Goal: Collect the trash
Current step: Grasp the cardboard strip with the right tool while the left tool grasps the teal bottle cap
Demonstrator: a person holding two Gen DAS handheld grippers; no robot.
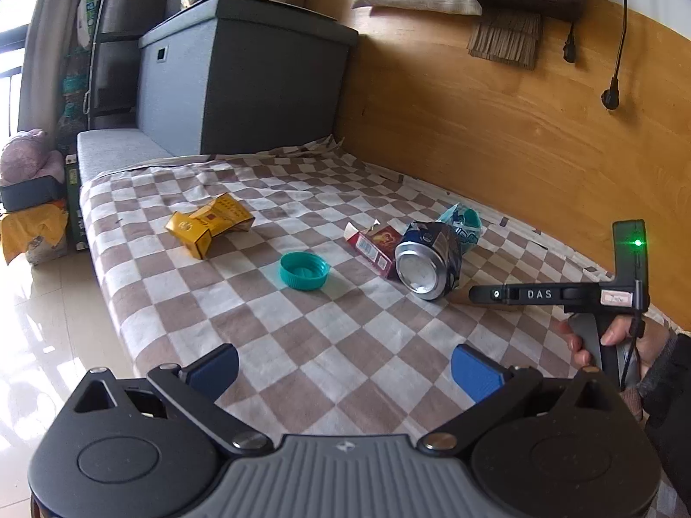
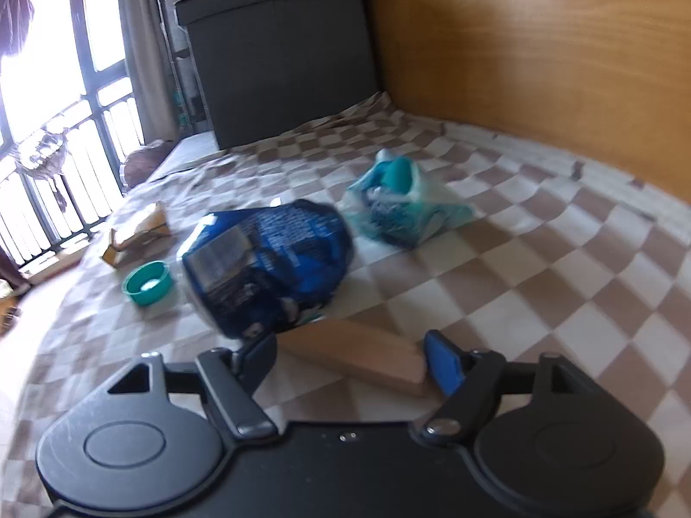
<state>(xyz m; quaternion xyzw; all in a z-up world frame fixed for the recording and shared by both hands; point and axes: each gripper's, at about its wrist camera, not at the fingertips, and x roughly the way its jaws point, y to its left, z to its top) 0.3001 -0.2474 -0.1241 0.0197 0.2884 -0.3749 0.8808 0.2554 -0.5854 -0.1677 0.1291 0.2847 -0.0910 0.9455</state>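
Observation:
Trash lies on the checkered cloth [image 1: 302,345]: a yellow carton [image 1: 209,224], a teal cap [image 1: 303,270], a red pack [image 1: 375,244], a crushed blue can [image 1: 427,259] and a teal wrapper [image 1: 462,222]. My left gripper [image 1: 345,371] hangs open above bare cloth, short of the cap. My right gripper [image 1: 475,293] reaches in from the right, just in front of the can. In the right wrist view a wooden block [image 2: 358,356] fills the gap of the right gripper [image 2: 352,358], and both pads touch its ends. The can [image 2: 267,263], wrapper [image 2: 401,198] and cap [image 2: 147,287] lie beyond it.
A dark storage box [image 1: 242,77] stands at the cloth's far end. A wooden panel [image 1: 496,129] runs along the right side, with a plug [image 1: 611,97] hanging on it. The shiny floor [image 1: 43,323] drops off at the left, and a barred window [image 2: 43,129] lies beyond.

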